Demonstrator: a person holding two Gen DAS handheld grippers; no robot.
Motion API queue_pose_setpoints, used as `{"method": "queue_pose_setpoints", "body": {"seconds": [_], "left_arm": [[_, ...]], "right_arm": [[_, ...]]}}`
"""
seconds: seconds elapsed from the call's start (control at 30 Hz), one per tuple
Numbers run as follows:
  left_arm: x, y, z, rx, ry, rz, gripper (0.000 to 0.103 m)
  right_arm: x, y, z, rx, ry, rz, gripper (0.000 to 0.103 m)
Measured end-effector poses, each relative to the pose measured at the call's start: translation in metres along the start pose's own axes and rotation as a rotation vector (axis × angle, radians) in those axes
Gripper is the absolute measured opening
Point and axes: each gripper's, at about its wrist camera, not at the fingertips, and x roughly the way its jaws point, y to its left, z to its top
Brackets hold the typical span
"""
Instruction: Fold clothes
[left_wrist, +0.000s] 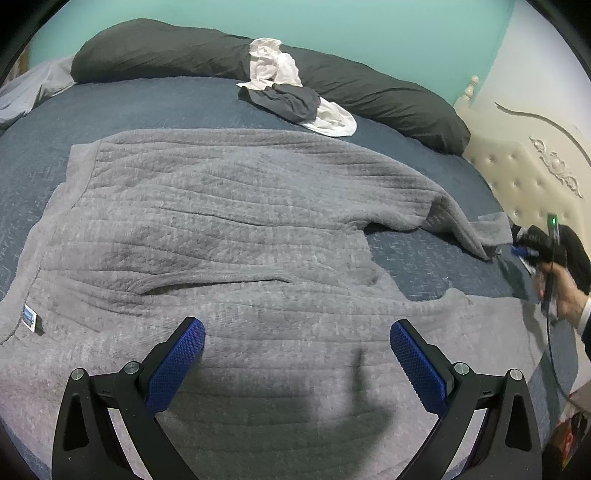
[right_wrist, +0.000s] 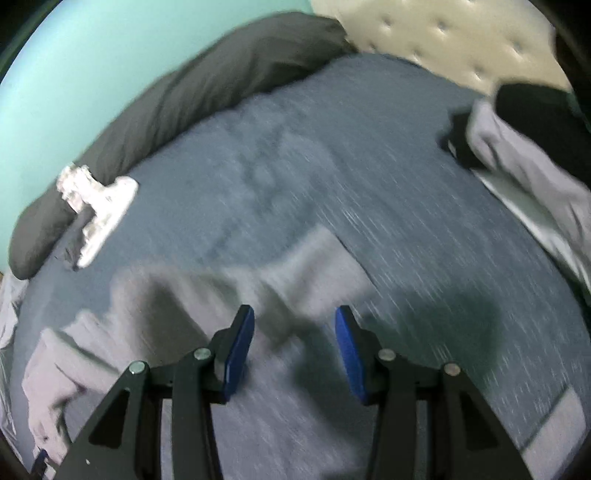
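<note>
Broadly, a grey ribbed sweater (left_wrist: 229, 229) lies spread flat across the bed (left_wrist: 147, 103), which is covered in a dark blue sheet. It takes up most of the sheet on the side away from the long dark pillow (left_wrist: 369, 88) that runs along the teal wall (left_wrist: 332, 22). One sleeve (left_wrist: 465, 221) stretches off from the sweater body toward the cream tufted headboard (left_wrist: 517, 173). A small label (left_wrist: 31, 318) sits at the sweater's edge farthest from the headboard.

The left gripper (left_wrist: 297, 354) hangs over the near hem of the sweater, its blue-padded jaws spread wide with nothing between them, and its shadow falls on the knit below.

At the cuff of the sleeve, a hand (left_wrist: 565, 295) holds the right gripper (left_wrist: 517, 251). In the left wrist view its tips are close to the cuff, though whether they touch it cannot be told. In the right wrist view, which is smeared by motion, the right gripper (right_wrist: 294, 325) has its jaws partly spread, with the grey fabric lying below and between them and no clear pinch on it.

Against the pillow, beyond the sweater, rests a small heap of other clothes: a crumpled white garment (left_wrist: 273, 62) and a dark grey garment (left_wrist: 288, 99) lying over another white piece.
</note>
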Motion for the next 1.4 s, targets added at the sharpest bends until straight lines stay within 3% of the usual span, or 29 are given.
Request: {"method": "queue_pose_setpoints", "body": {"seconds": [0.17,0.27,0.47,0.57,0.7,0.93,1.1,1.17,1.27,1.4], "left_arm": [[-0.001,-0.002,0.000,0.005,-0.003,0.000,0.103],[0.000,-0.002,0.001,0.004,-0.004,0.000,0.103],[0.003,0.003,0.000,0.002,0.000,0.008,0.103],[0.005,0.007,-0.001,-0.004,0.006,0.011,0.103],[0.008,0.009,-0.002,-0.004,0.016,0.015,0.103],[0.012,0.008,-0.005,0.009,0.025,0.024,0.103],[0.015,0.007,-0.007,0.019,0.033,0.029,0.103],[0.015,0.007,-0.007,0.021,0.033,0.030,0.103],[0.014,0.007,-0.007,0.017,0.032,0.026,0.103],[0.014,0.004,-0.007,0.018,0.032,0.018,0.103]], "right_arm": [[0.020,0.000,-0.019,-0.067,0.134,-0.076,0.046],[0.035,0.013,-0.019,-0.095,0.168,-0.084,0.046],[0.044,0.041,0.006,-0.123,0.093,-0.061,0.046],[0.038,0.048,0.024,-0.090,0.019,-0.026,0.046],[0.044,0.061,0.054,-0.072,-0.019,-0.032,0.046],[0.043,0.067,0.087,0.001,-0.129,0.033,0.046],[0.057,0.069,0.092,-0.005,-0.092,-0.022,0.048],[0.042,0.052,0.081,0.050,-0.184,-0.001,0.048],[0.029,0.016,0.064,0.148,-0.223,-0.004,0.048],[0.031,-0.004,0.045,0.092,-0.172,-0.034,0.048]]}}
